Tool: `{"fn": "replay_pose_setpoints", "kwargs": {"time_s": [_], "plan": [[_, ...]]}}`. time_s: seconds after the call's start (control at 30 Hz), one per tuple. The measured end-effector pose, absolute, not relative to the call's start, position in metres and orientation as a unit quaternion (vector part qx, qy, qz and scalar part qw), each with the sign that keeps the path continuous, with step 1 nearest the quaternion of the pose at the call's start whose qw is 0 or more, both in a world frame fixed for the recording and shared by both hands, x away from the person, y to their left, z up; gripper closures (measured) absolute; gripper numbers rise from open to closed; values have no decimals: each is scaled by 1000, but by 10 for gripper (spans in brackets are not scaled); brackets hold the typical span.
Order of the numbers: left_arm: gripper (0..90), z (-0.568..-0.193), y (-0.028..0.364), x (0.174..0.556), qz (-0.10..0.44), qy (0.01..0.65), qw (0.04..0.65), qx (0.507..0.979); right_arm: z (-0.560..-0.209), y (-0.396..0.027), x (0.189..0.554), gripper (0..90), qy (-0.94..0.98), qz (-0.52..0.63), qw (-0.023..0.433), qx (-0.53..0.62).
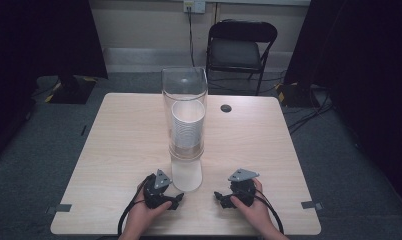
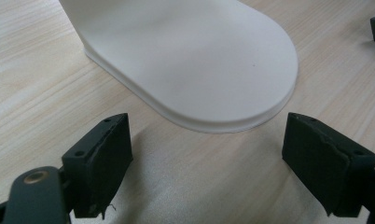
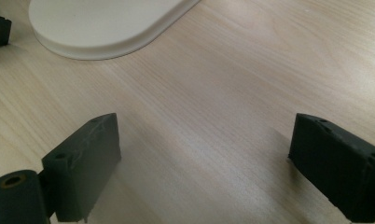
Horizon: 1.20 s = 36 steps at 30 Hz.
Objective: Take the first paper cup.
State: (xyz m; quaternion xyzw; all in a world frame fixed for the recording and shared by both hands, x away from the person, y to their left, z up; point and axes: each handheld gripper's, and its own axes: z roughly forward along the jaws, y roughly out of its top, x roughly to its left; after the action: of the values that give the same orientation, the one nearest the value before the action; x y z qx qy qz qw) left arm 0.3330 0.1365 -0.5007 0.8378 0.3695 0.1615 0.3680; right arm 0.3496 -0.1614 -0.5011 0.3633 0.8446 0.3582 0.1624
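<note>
1. L gripper (image 1: 179,200): jaws spread wide, nothing between the pads, not gripping. Rests low at the near edge of the table (image 1: 119,150), held in the person's left hand (image 1: 145,212), tips aimed toward the white base (image 1: 186,175).
2. In the left gripper view the L gripper (image 2: 206,161) faces the rounded end of the white base (image 2: 190,65). The base lies just ahead of the pads, near but apart from them, w/ bare wood between.
3. R gripper (image 1: 218,196): jaws also wide apart, released, holding nothing. Held in the right hand (image 1: 251,205), near the table's front edge, to the right of the base and apart from it.
4. In the right gripper view the R gripper (image 3: 204,161) has bare tabletop (image 3: 251,79) between the jaws; the white base (image 3: 101,23) sits at upper left, off to the side, not between them.
5. The thing at hand: a cup dispenser. A tall clear tube (image 1: 184,95) stands upright on the white base, at mid-table, slightly toward the near side. Inside it is a stack of white paper cups (image 1: 188,127), held in the tube's lower half.
6. Both grippers flank the base's near end, L closer than R. No obstacle lies between either one and the base.
7. Around: a small dark round cap (image 1: 226,108) on the table's far part, right of the tube, well apart. Black folding chair (image 1: 240,47) beyond the far edge. Cables on the grey floor.
</note>
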Motion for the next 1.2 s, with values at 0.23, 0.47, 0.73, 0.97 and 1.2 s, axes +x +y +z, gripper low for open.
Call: {"fn": "replay_pose_setpoints", "kwargs": {"time_s": [0.23, 0.47, 0.73, 0.97, 1.2], "plan": [[164, -497, 137, 333, 153, 384, 368, 833, -501, -162, 350, 80, 845, 359, 162, 363], [160, -471, 134, 334, 150, 393, 436, 796, -501, -162, 350, 81, 844, 359, 162, 363], [159, -446, 122, 344, 171, 391, 481, 766, -501, -162, 350, 81, 844, 359, 162, 363], [174, -426, 117, 352, 209, 393, 494, 747, -501, -162, 350, 81, 844, 359, 162, 363], [238, -419, 115, 359, 231, 383, 509, 736, -501, -162, 350, 81, 844, 359, 162, 363]]}}
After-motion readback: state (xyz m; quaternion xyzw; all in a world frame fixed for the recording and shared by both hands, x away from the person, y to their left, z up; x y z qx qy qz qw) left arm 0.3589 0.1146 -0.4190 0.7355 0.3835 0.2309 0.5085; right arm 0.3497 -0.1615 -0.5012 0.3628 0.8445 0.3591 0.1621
